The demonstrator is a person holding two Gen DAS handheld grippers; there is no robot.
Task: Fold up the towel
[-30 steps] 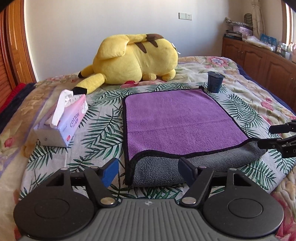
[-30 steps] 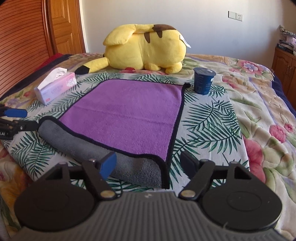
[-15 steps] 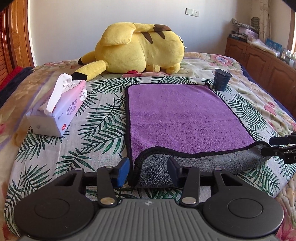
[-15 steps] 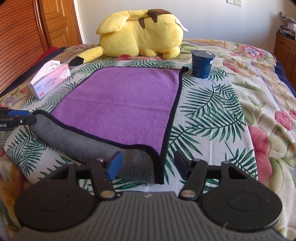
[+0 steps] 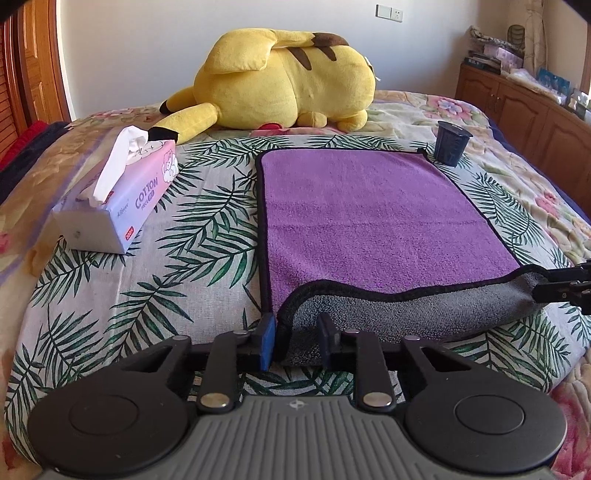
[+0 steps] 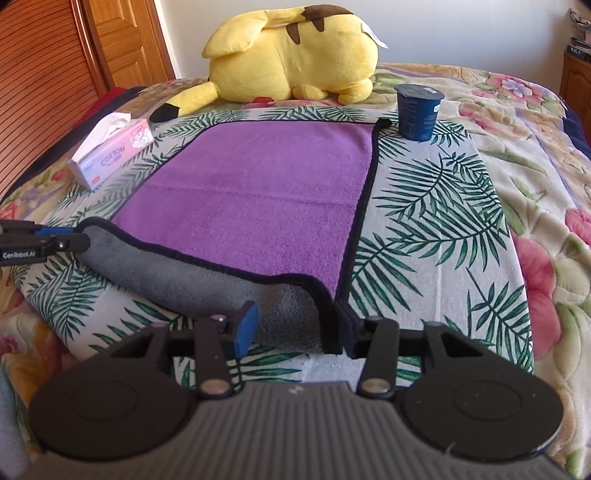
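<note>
Jaws narrowed over last second: left gripper [image 5: 295, 341] and right gripper [image 6: 295, 326] now pinch towel [image 5: 369, 214] near corners, seemingly gripped; lift-and-fold next.

One towel [image 5: 369, 218], plush [image 5: 284, 79], tissue pack [image 5: 122, 195], cup [image 5: 451, 144] (dark blue).

A yellow Pikachu plush [image 5: 288, 79] lies on its side at the far end of a bed covered by a palm-leaf and floral bedspread [image 5: 207, 229]. A pink-and-white pack of cotton tissues [image 5: 122, 199], one sheet pulled up, rests at left. A dark blue cup [image 6: 419, 110], apparently sealed with a lid, stands upright at right. Wooden cabinets [image 5: 524, 107] line the far wall beneath a white wall socket [image 5: 389, 12].
</note>
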